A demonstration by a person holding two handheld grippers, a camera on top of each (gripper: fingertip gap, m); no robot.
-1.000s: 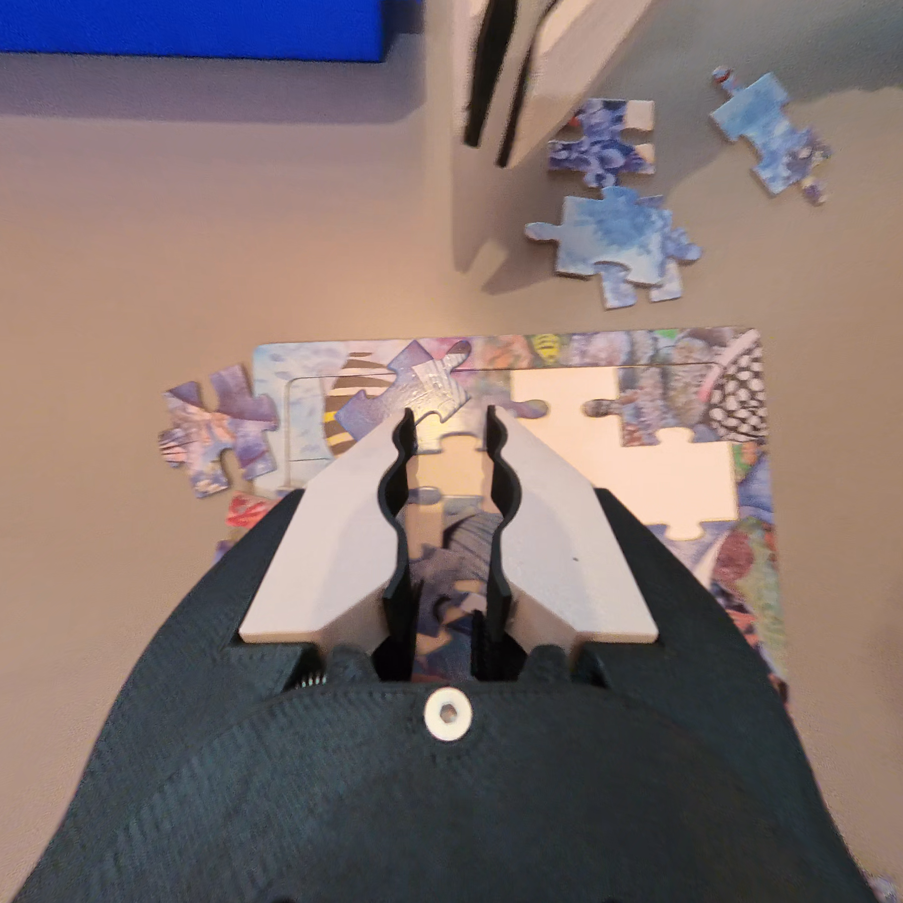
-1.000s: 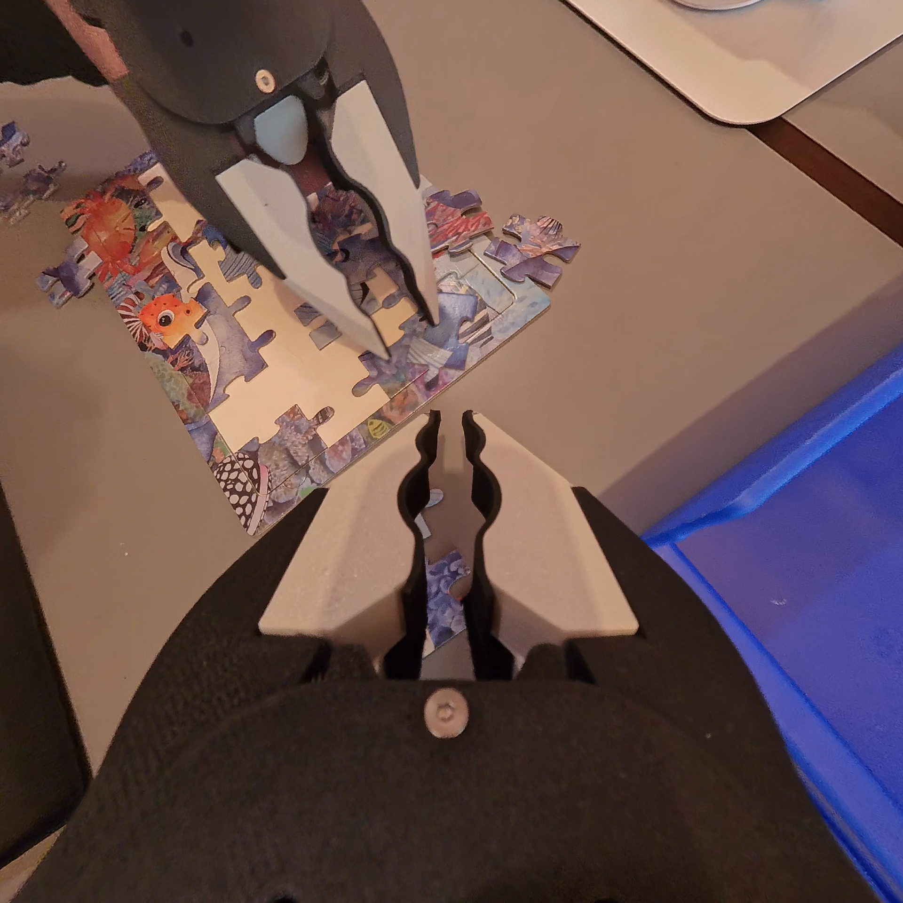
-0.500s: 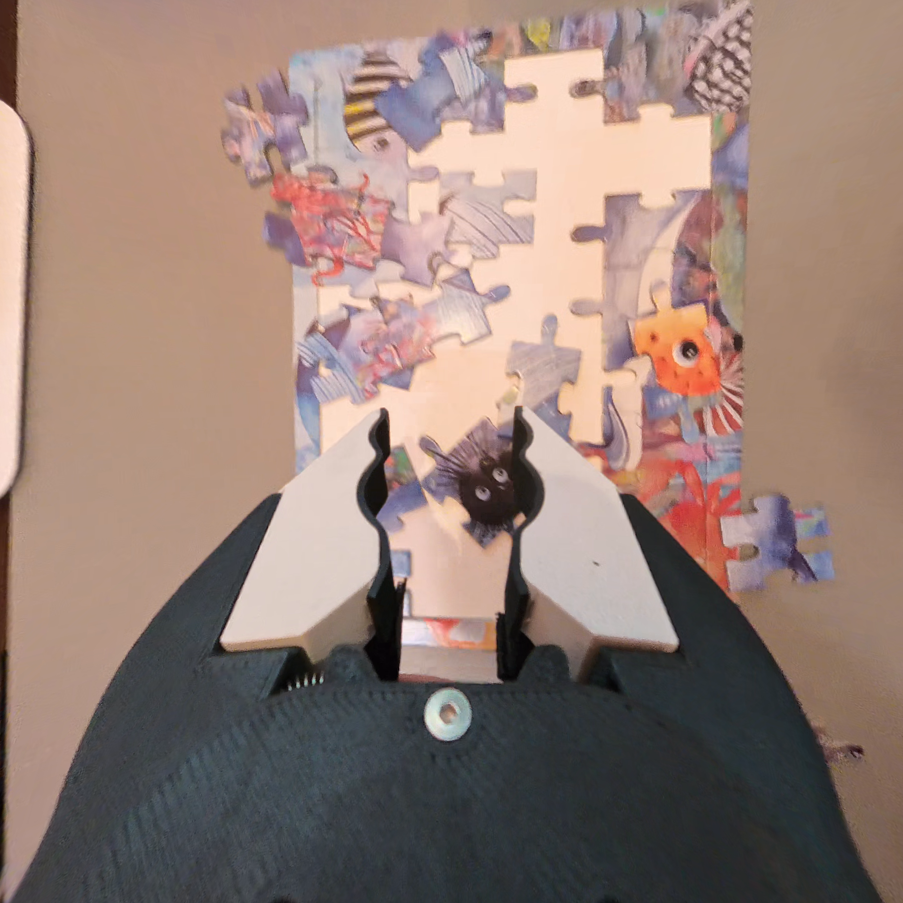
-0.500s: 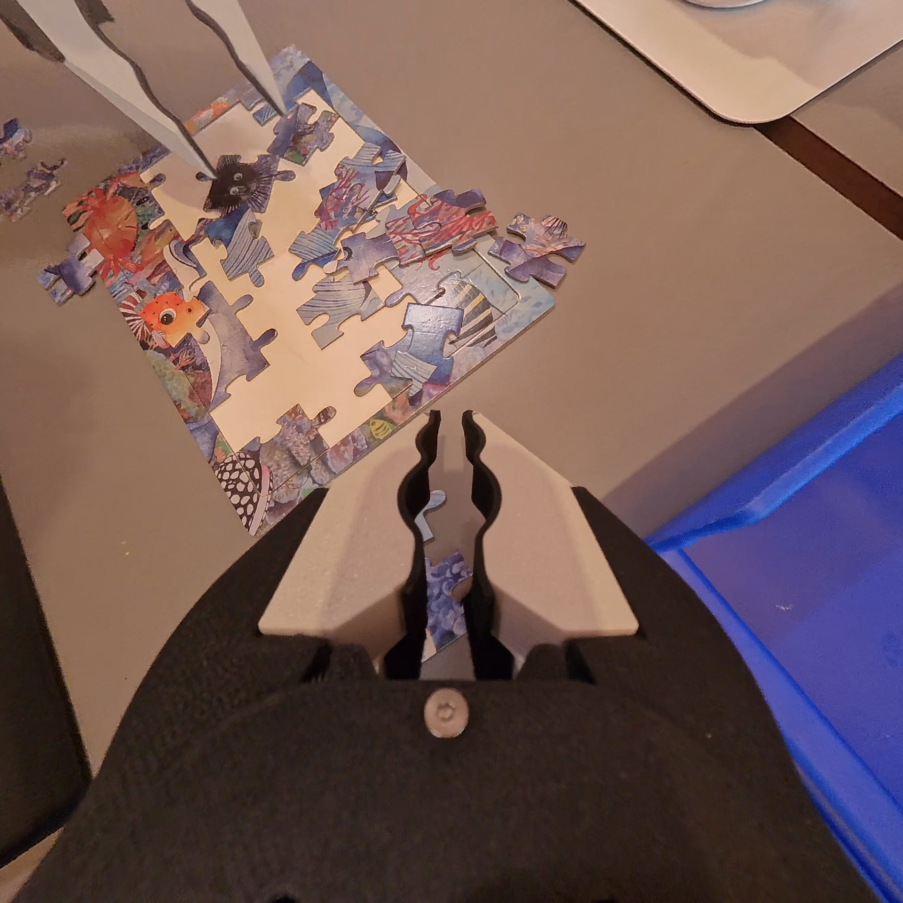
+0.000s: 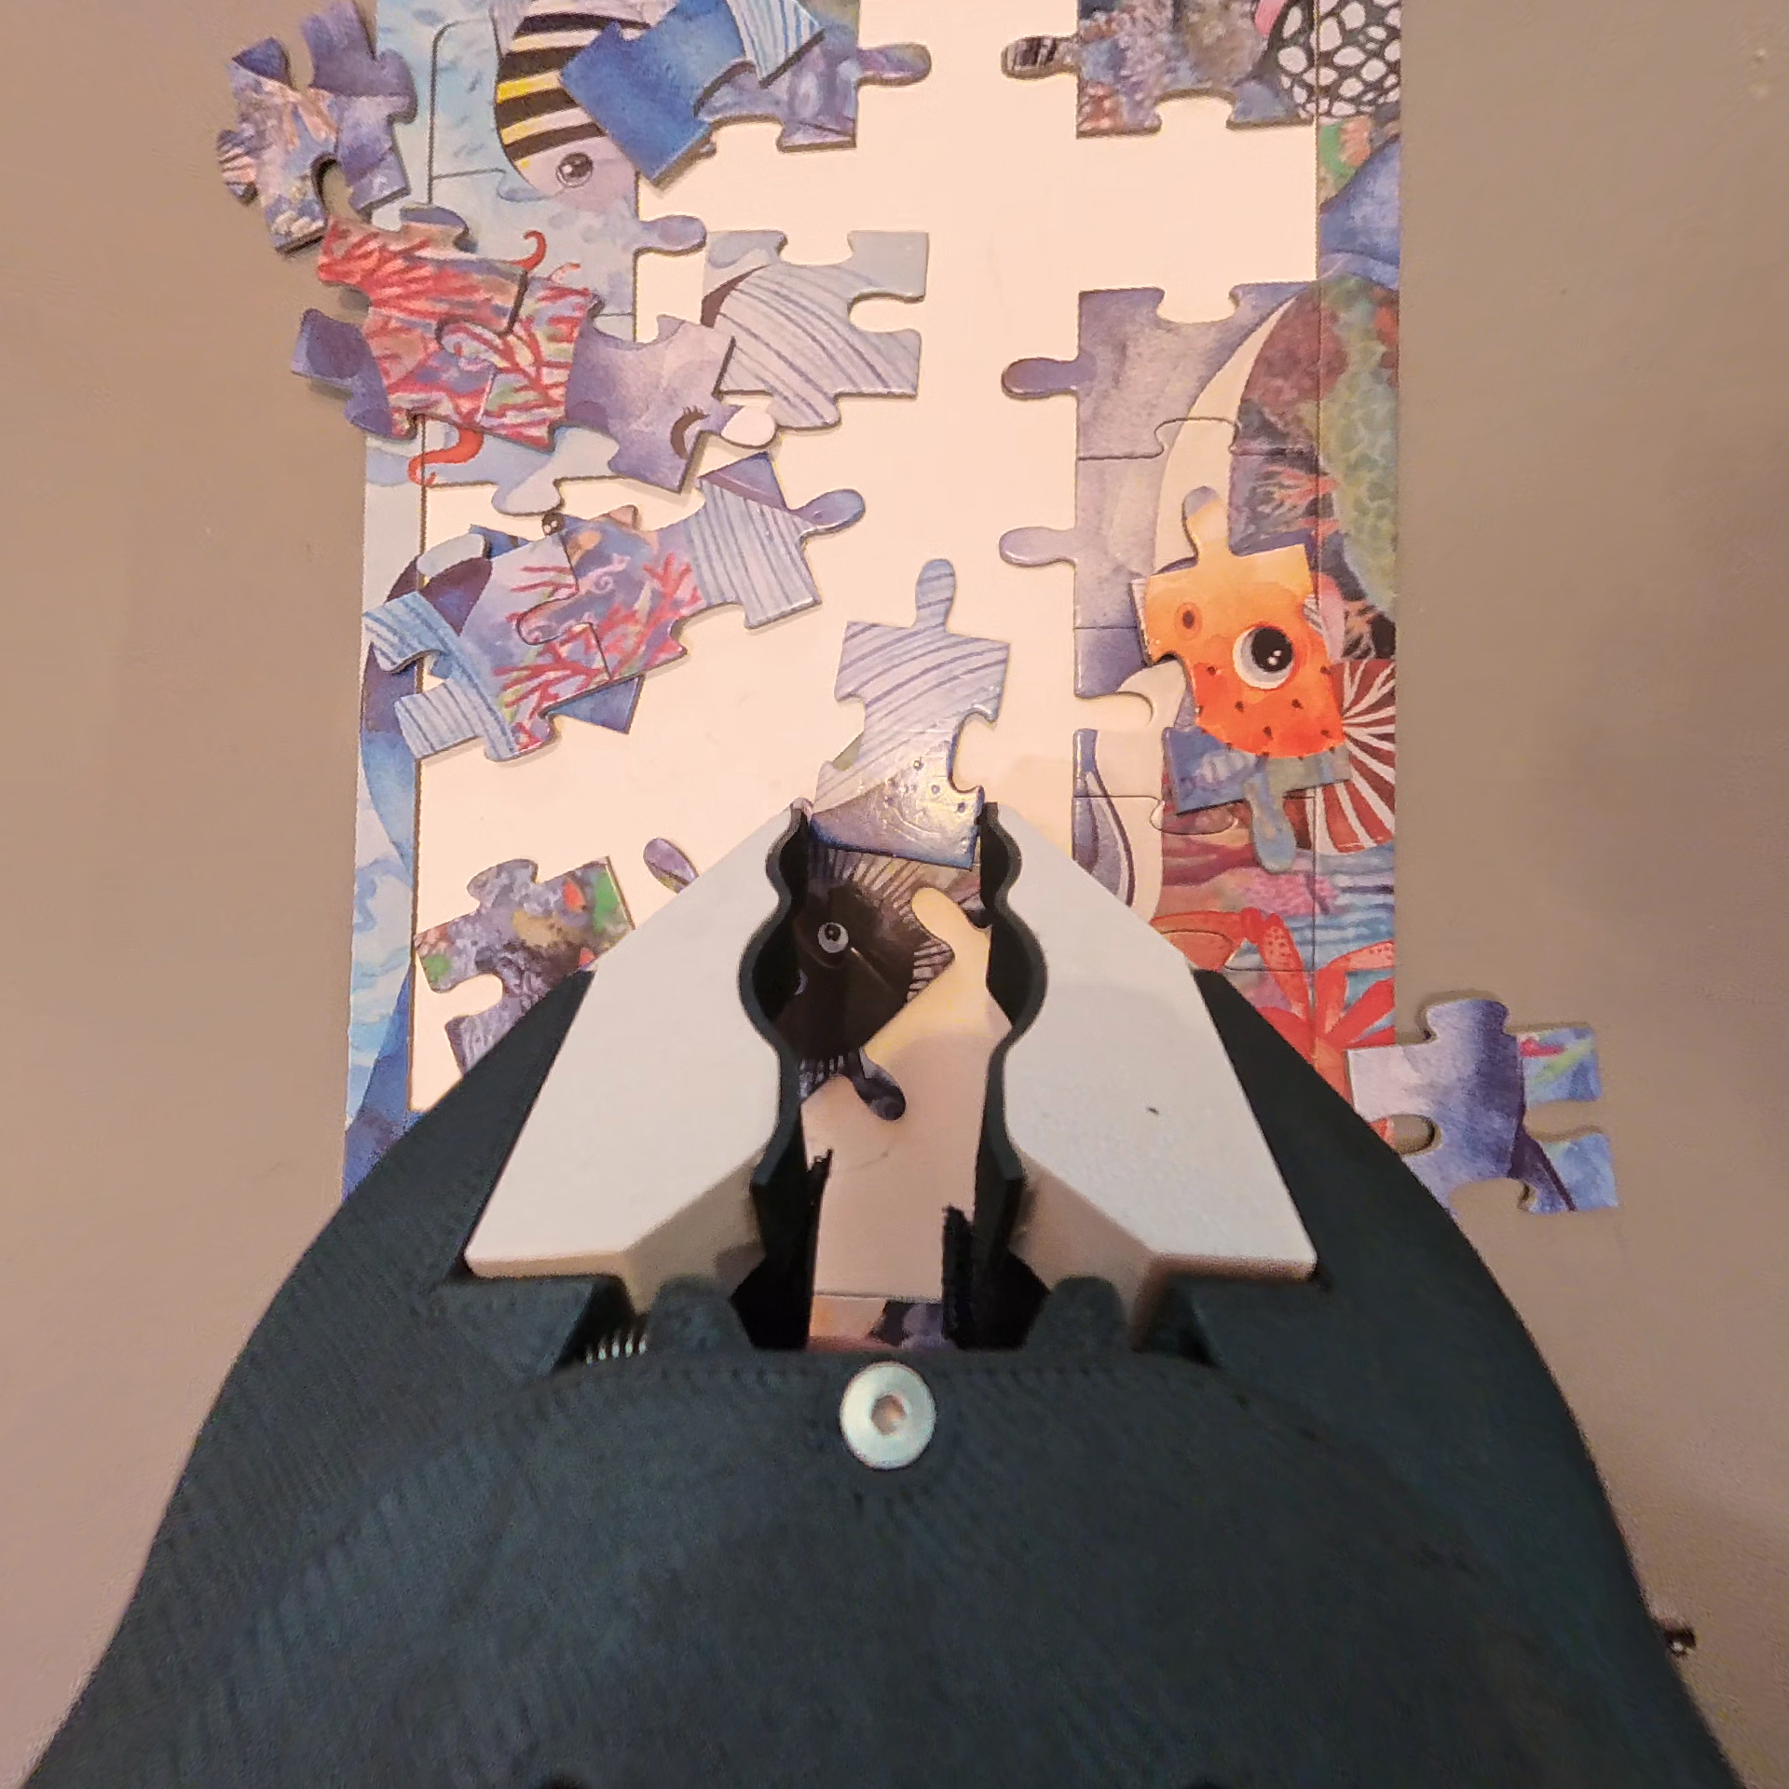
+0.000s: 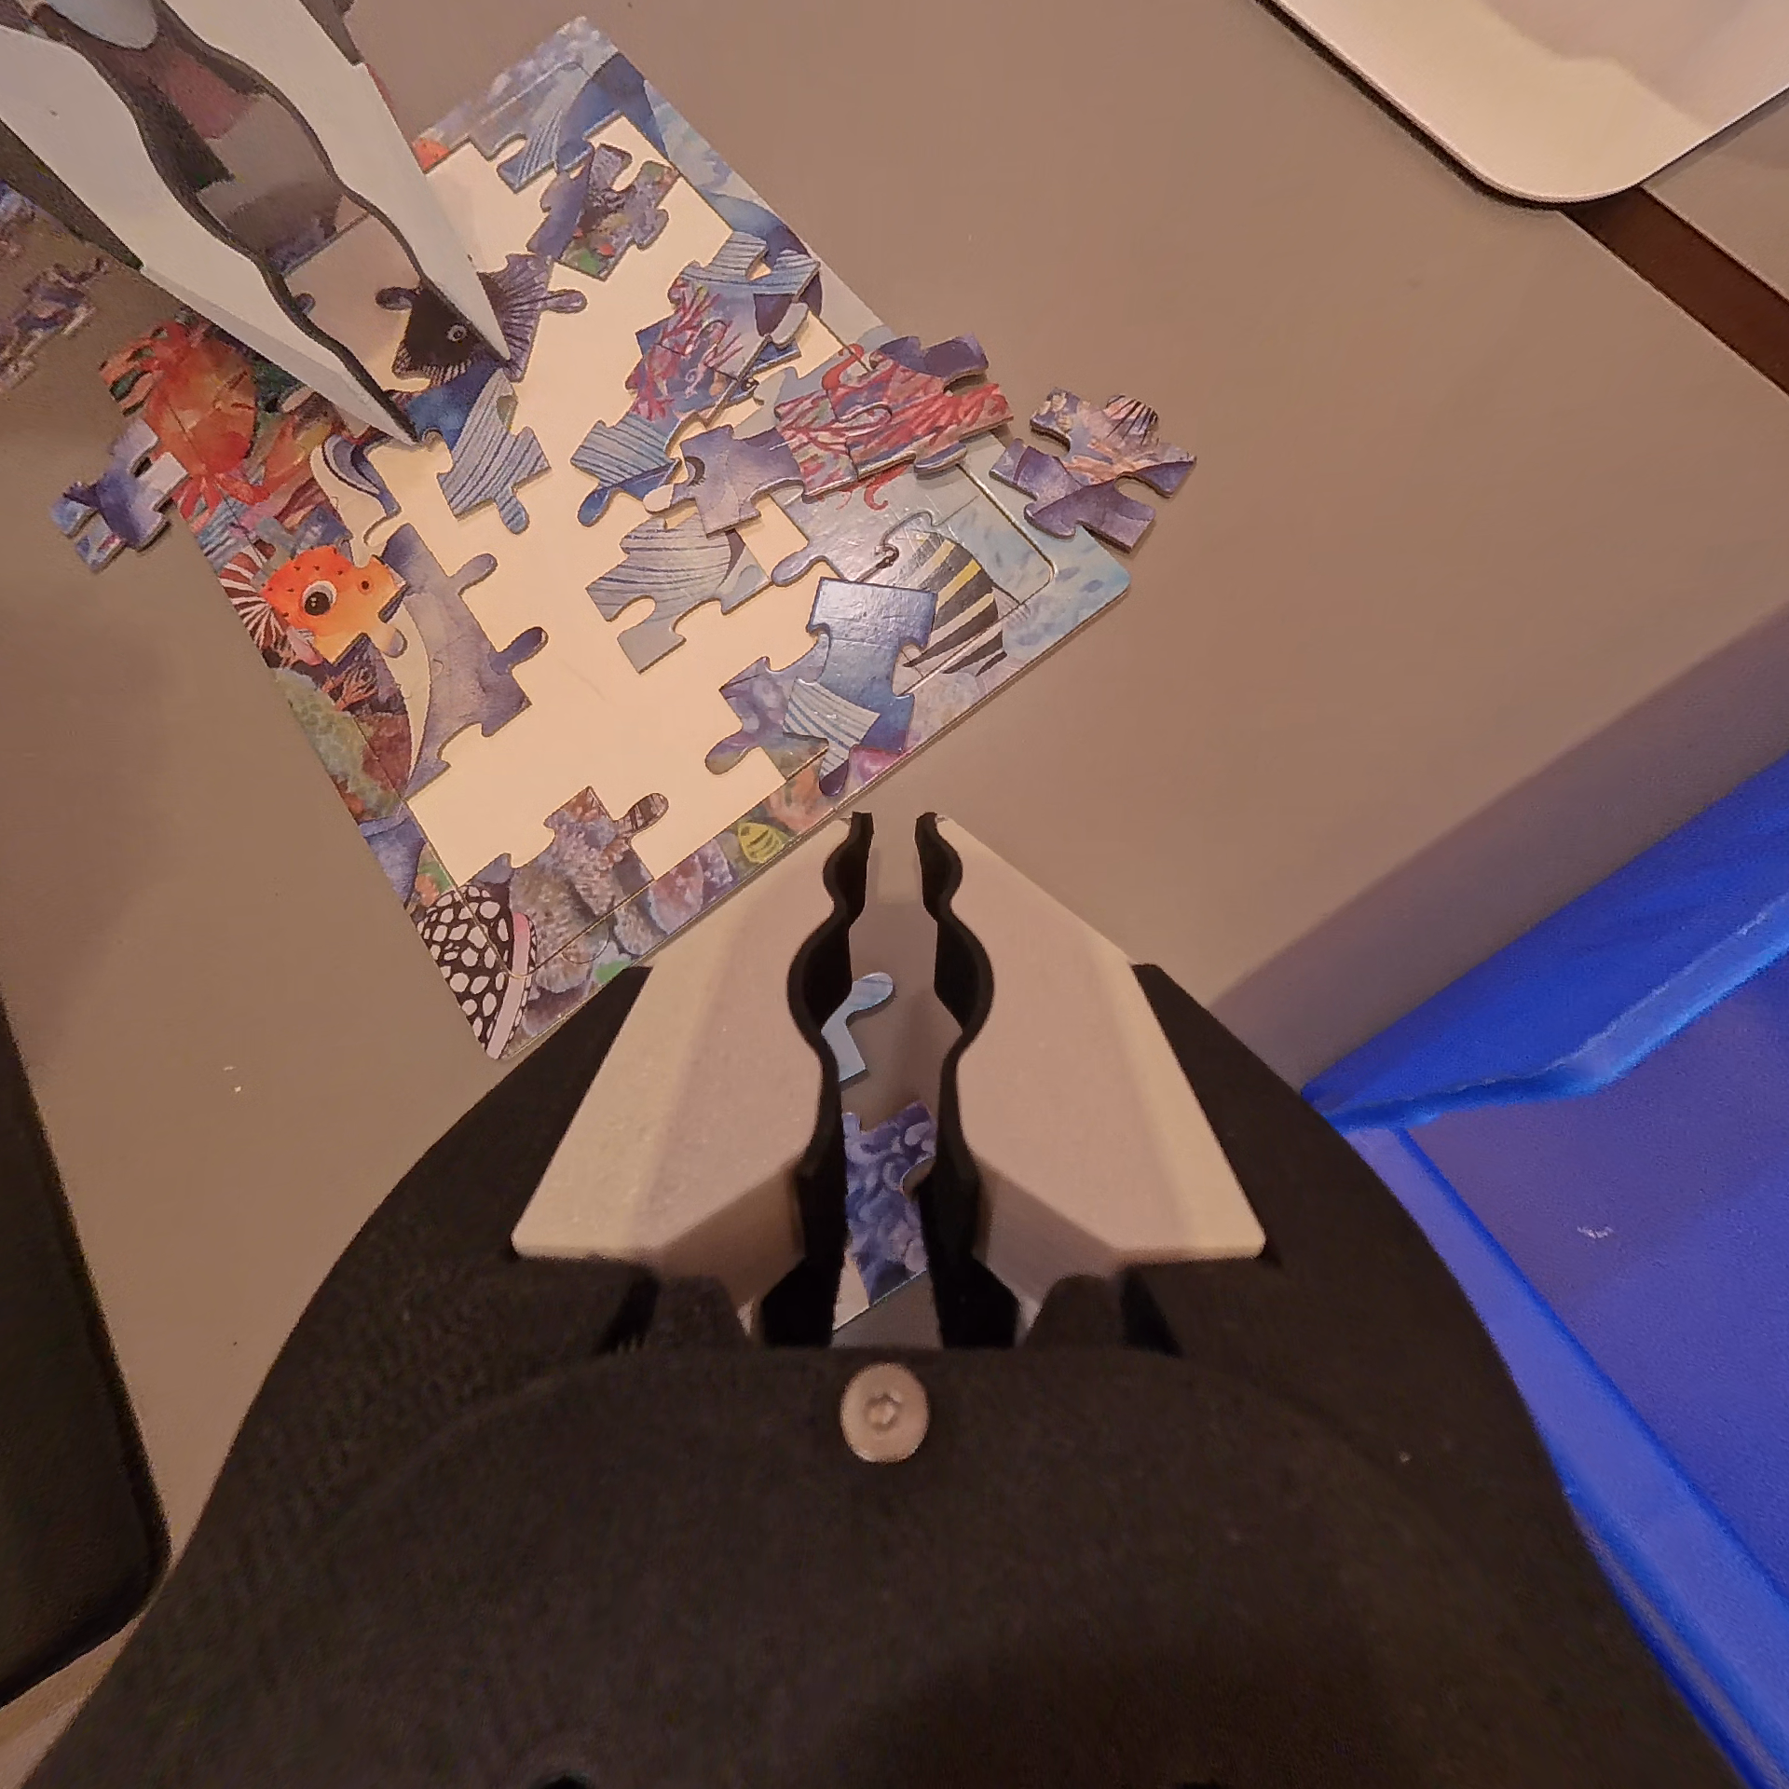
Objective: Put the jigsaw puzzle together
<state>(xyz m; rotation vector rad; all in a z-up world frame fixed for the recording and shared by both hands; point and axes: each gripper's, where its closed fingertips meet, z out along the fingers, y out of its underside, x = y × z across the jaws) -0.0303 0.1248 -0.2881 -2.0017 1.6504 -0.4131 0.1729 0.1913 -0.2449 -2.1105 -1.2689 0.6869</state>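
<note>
The puzzle board (image 5: pixel 1355 242) lies on a tan table, its right side filled in and loose pieces heaped on its left side. My left gripper (image 5: pixel 895 818) is open, tips down on the board. A black fish piece (image 5: pixel 833 978) lies between its fingers, and the near end of a blue striped piece (image 5: pixel 920 697) sits between its tips. The right wrist view shows the same board (image 6: pixel 1084 581), left gripper (image 6: pixel 453 395), black fish piece (image 6: pixel 436 344) and striped piece (image 6: pixel 489 455). My right gripper (image 6: pixel 891 823) hovers off the board's edge, nearly shut and empty.
Loose pieces lie off the board at its left (image 5: pixel 300 136) and right (image 5: pixel 1491 1104). Two more pieces (image 6: pixel 886 1191) lie on the table under my right gripper. A blue bin (image 6: pixel 1549 1065) stands at the right, a white tray (image 6: pixel 1549 87) at the far right corner. Some 25 cm of space lies between my two pairs of fingers.
My left gripper drew back from the board's far end to its near end, opened wider, then came down around the black fish piece and narrowed. The right gripper has not moved.
</note>
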